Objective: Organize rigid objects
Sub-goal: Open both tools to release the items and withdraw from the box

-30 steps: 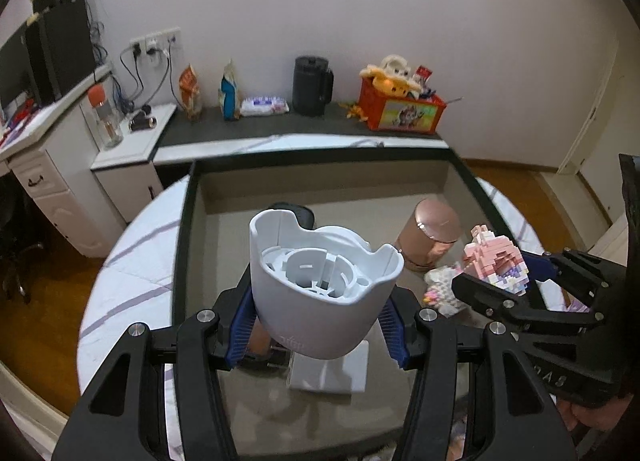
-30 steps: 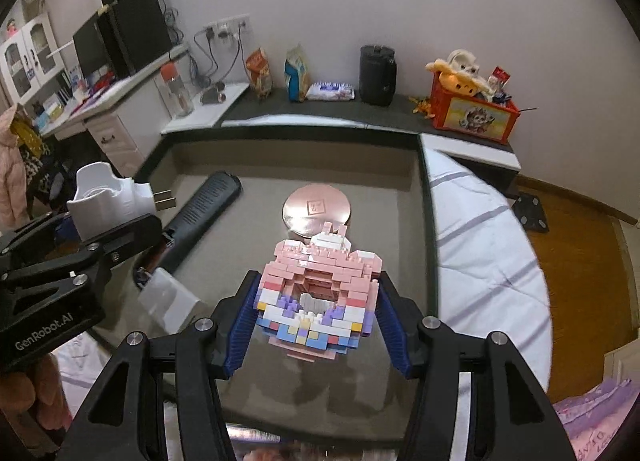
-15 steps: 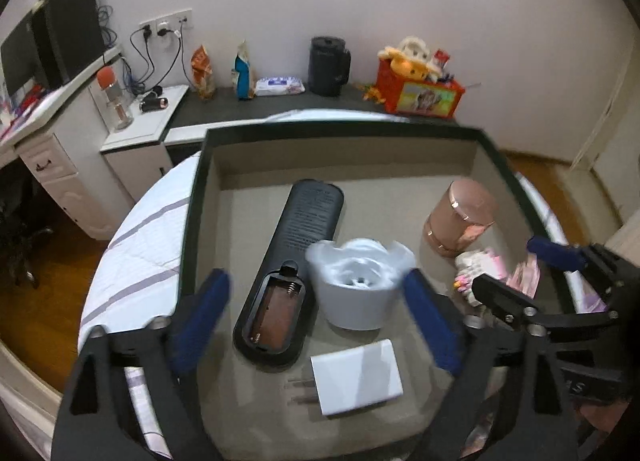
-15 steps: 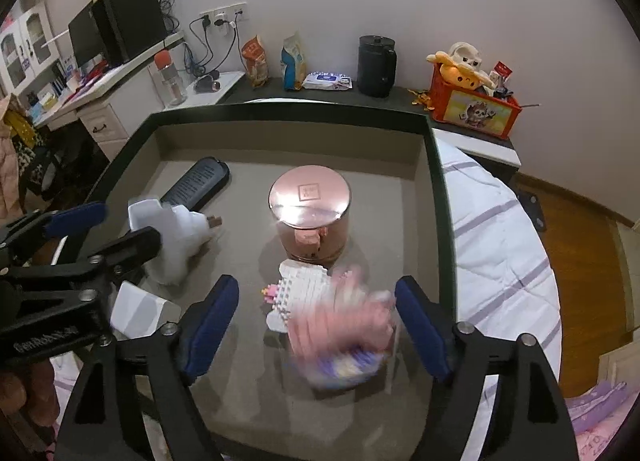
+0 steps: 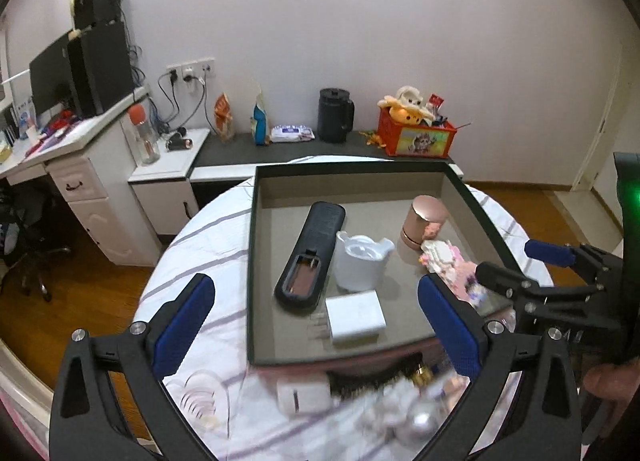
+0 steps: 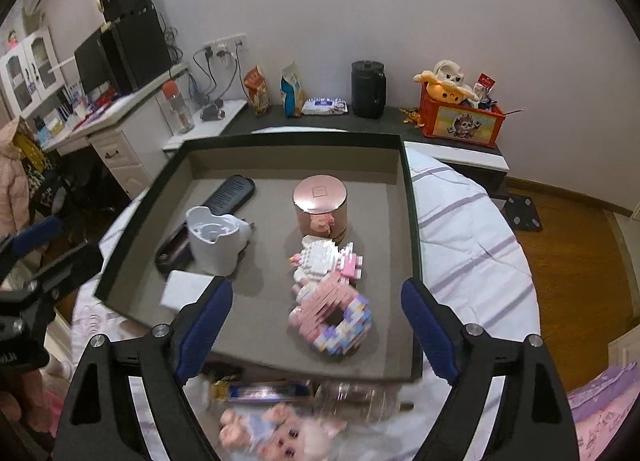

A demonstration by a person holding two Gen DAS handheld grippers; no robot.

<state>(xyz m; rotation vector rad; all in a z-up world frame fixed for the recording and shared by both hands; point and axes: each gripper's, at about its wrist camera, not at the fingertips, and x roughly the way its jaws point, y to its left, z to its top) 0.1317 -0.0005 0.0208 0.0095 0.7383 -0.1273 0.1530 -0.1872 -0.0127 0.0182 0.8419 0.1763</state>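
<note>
Now the sorted pieces lie in the dark-rimmed tray [image 6: 408, 197] on the striped round worktop [image 5: 208, 245]: one black remote control [image 5: 310, 253] lying back-up with its battery bay open, its long axis running from about 7 to 1 o'clock in the left wrist view; one white cup-shaped plastic part [image 5: 360, 263] just beside it at 3 o'clock; one white plug adapter [image 5: 356, 319] at the cup's 6 o'clock; one rose-gold round tin [image 6: 320, 205]; and two brick-built toys, a white one [image 6: 324, 257] near the tin and a pink ring-shaped one [image 6: 332, 317] at its 6 o'clock. Both pairs of fingers have just been opening and nothing is between them: the left gripper [image 5: 316, 325] stands spread wide and released, the cup well ahead at 12 o'clock; the right gripper [image 6: 316, 325] is likewise released, with the pink ring toy just ahead between its fingers' lines but untouched. What remains, by my reading, is the blurred clutter on the worktop at 6 o'clock of the tray, including a pink pig figure [image 6: 276, 433]; the right hand looks nearer to it.
</note>
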